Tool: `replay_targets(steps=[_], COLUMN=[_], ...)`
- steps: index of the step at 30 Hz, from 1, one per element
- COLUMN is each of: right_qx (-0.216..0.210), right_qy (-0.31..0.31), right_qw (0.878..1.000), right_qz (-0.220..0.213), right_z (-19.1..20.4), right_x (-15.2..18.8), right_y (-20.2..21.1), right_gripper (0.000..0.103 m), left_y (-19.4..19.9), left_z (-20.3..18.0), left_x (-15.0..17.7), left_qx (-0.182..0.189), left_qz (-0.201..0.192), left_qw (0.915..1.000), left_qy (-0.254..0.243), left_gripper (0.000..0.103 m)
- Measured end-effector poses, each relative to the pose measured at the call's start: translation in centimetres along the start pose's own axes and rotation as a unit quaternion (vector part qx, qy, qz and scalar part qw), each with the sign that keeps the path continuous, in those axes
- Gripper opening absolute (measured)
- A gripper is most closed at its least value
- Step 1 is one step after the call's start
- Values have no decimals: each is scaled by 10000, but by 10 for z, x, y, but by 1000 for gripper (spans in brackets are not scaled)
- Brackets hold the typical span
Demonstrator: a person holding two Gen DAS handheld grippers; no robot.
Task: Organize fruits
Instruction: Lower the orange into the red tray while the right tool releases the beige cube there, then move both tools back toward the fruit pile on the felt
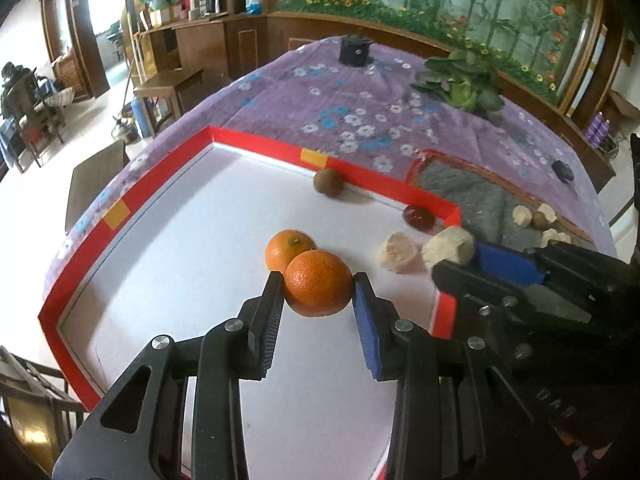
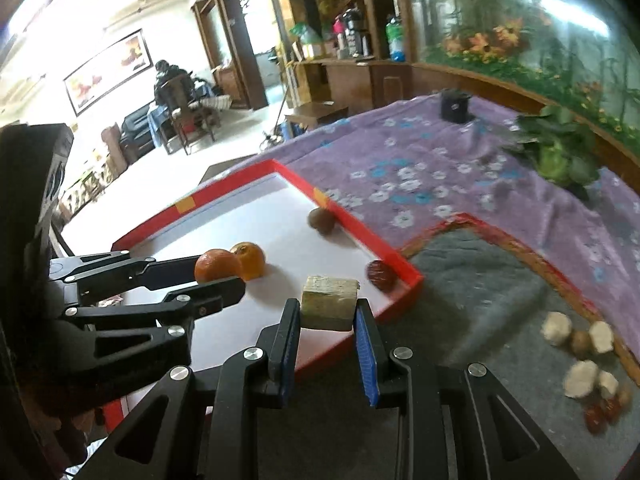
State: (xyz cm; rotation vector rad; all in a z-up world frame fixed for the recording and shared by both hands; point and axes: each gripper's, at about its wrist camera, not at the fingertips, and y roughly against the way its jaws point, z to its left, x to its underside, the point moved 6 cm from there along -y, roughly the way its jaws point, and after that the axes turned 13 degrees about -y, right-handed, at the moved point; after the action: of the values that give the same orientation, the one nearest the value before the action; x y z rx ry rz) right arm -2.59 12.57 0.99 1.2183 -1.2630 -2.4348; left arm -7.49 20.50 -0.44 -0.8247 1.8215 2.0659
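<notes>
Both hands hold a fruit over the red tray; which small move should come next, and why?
Probably lower the left gripper and release its orange beside the other orange already in the red tray. It hangs right next to that one, so like fruits would sit together.

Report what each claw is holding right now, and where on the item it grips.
Left claw clamps a round orange tangerine across its opposite sides. Right claw pinches a pale beige cut chunk by its two side faces, over the red-rimmed white tray.

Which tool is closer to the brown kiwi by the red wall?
Left. The left tool holds an orange inside the tray near the kiwi; the right tool sits at the tray's edge.
</notes>
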Motion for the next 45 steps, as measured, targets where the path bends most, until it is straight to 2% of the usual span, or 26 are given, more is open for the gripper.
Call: replay_targets(steps=[3, 5, 7, 9, 14, 19, 24, 37, 42, 45], right_qx=[-58, -88, -154, -174, -275, -184, -61, 638, 971, 1018], right_qy=[91, 97, 59, 9, -71, -134, -397, -1124, -1334, -1563], right_qw=[9998, 9997, 9997, 9998, 9996, 9996, 9987, 9895, 9841, 9803], right_qz=[154, 204, 160, 79, -18, -142, -314, -653, -659, -646], right_z=[7, 9, 7, 5, 2, -6, -29, -113, -146, -167], right_x=[5, 6, 7, 8, 10, 14, 21, 48, 63, 71], right_y=[-12, -16, -17, -15, -1, 17, 42, 104, 121, 128], right_gripper=[26, 26, 26, 27, 35, 36, 36, 39, 40, 40], left_y=[-5, -6, -10, -13, -8, 0, 5, 2, -7, -16], left_z=[4, 6, 9, 13, 15, 5, -19, -109, -141, -156], left_x=[1, 1, 1, 1, -1, -5, -11, -29, -35, -35], left_qx=[-8, -149, -234, -153, -186, -174, -83, 401, 586, 722], left_qz=[78, 97, 181, 232, 171, 106, 7, -32, 28, 156], left_qw=[10000, 9998, 9995, 9994, 9992, 9995, 10000, 9970, 9946, 9928], left_qy=[60, 52, 92, 215, 301, 236, 53, -662, -862, -944], left_gripper=[34, 35, 45, 50, 51, 51, 51, 51, 51, 51])
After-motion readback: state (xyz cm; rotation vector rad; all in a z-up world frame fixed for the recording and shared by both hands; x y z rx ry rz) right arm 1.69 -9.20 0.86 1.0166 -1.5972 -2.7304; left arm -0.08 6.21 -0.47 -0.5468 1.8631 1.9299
